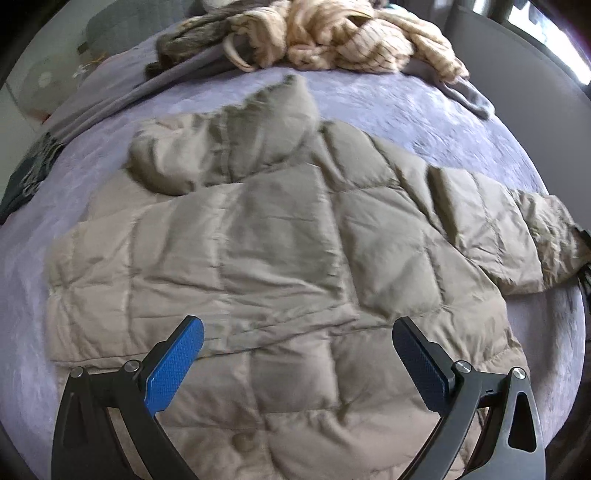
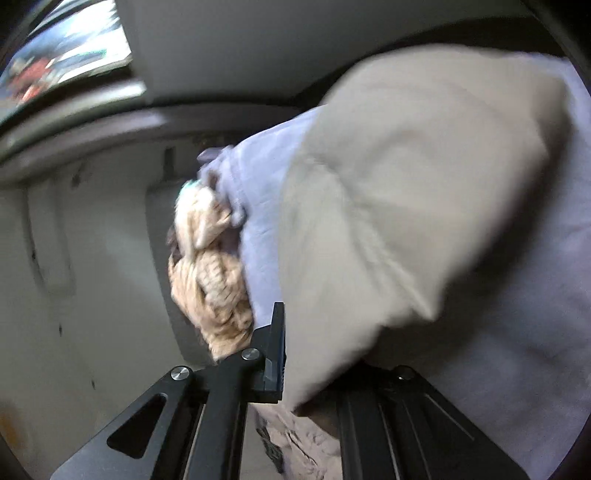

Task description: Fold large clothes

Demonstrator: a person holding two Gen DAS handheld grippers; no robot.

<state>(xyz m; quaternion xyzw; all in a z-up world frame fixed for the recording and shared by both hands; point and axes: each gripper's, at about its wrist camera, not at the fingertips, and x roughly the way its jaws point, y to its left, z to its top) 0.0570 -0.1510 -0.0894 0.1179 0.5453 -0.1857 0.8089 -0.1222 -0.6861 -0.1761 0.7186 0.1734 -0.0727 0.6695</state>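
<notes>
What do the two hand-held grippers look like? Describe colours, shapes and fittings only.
The left hand-held gripper has black angular link arms with triangular cut-outs, round silver bolts and blue textured rectangular pads. The right hand-held gripper shows the same black frame, cut-out and silver bolts; its pad is seen edge-on and looks dark. No cables or sleeves show.

Bedroom: a lilac-covered bed [image 1: 406,107] strewn with clothes [image 1: 332,33].

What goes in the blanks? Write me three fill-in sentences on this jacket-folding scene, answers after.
1. The beige quilted puffer jacket lies spread on a ____ bed cover.
2. The left gripper hovers over the jacket with its jaws ____.
3. The right gripper is shut on a fold of the ____.

Missing words: lavender; open; jacket
</notes>
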